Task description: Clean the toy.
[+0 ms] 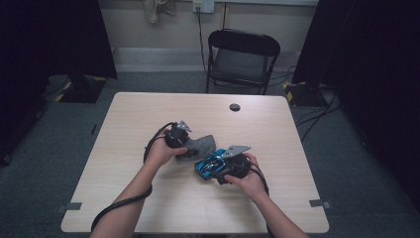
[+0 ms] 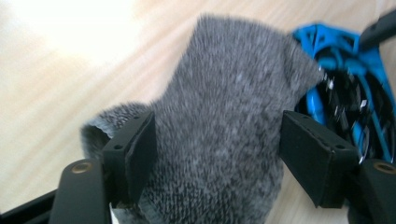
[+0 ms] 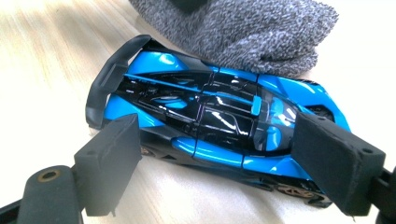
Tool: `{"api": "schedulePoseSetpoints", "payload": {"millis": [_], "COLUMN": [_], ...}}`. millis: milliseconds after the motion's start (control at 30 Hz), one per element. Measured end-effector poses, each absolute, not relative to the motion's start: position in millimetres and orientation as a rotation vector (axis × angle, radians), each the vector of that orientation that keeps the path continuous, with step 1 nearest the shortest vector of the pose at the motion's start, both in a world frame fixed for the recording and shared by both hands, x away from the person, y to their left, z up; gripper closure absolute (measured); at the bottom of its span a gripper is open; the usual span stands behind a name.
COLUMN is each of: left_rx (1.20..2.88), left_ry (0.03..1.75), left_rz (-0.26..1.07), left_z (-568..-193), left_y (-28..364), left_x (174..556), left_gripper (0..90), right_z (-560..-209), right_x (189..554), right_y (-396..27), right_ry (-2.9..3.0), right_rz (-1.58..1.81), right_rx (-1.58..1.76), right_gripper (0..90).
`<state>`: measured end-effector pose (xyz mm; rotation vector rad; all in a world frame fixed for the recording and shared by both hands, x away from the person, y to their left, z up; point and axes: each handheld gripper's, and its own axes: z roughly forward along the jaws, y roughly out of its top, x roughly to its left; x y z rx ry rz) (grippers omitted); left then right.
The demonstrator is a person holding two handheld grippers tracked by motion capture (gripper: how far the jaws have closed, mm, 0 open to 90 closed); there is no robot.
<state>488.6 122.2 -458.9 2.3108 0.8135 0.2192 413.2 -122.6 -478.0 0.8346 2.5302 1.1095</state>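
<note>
table: pale wood, both forearms reach in from the near edge
chair: black folding one, beyond the far edge, well apart from the work
sock: grey knit, lying mid-table, its far end touching the car
car: blue and black toy, flat on the table just beside the sock, on the right-hand side
left gripper: over the sock; in the left gripper view the jaws stand apart, the left pad against the knit, the right pad clear of it, so released, not clamped
right gripper: jaws straddle the car lengthwise, tail to nose; pads look just off the bodywork, so open round it
step: my reading, sock let go, car about to be picked up
next move: likely calls for closing the right jaws squarely on the car's ends; glossy shell may slip, so a centred grip matters; left should clear the sock first
</note>
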Motion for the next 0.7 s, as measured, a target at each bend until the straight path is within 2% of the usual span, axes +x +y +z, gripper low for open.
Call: {"api": "schedulePoseSetpoints", "payload": {"millis": [100, 200, 233, 300, 333, 500, 700], "left_rx": [2.320, 2.334, 2.334, 2.342, 2.346, 2.231, 2.293], "left_ry": [0.828, 0.818, 0.817, 0.809, 0.809, 0.876, 0.863], "left_rz": [0.188, 0.191, 0.190, 0.165, 0.172, 0.276, 0.204], "left_z": [-468.9, -474.0, -473.1, -470.0, -468.4, -461.6, -469.8], "left_y": [122.3, 120.3, 119.5, 116.8, 114.7, 105.2, 85.6], "left_x": [489.8, 489.1, 488.7, 488.3, 488.1, 491.4, 490.2], "left_gripper": [31.2, 43.8, 52.0, 62.3, 64.8, 68.5, 72.0], "right_z": [-476.7, -476.8, -477.2, -478.1, -478.5, -479.4, -480.0], "right_x": [415.3, 416.5, 416.4, 416.1, 416.1, 414.7, 414.5], "right_y": [-121.6, -121.0, -121.1, -121.6, -121.9, -122.6, -123.2], "right_ry": [2.527, 2.531, 2.533, 2.533, 2.533, 2.537, 2.535], "right_rz": [1.106, 1.109, 1.107, 1.105, 1.108, 1.097, 1.097], "right_rx": [0.839, 0.849, 0.851, 0.846, 0.848, 0.832, 0.832], "right_gripper": [15.6, 14.7, 14.4, 13.9, 13.9, 14.1, 14.1]}}
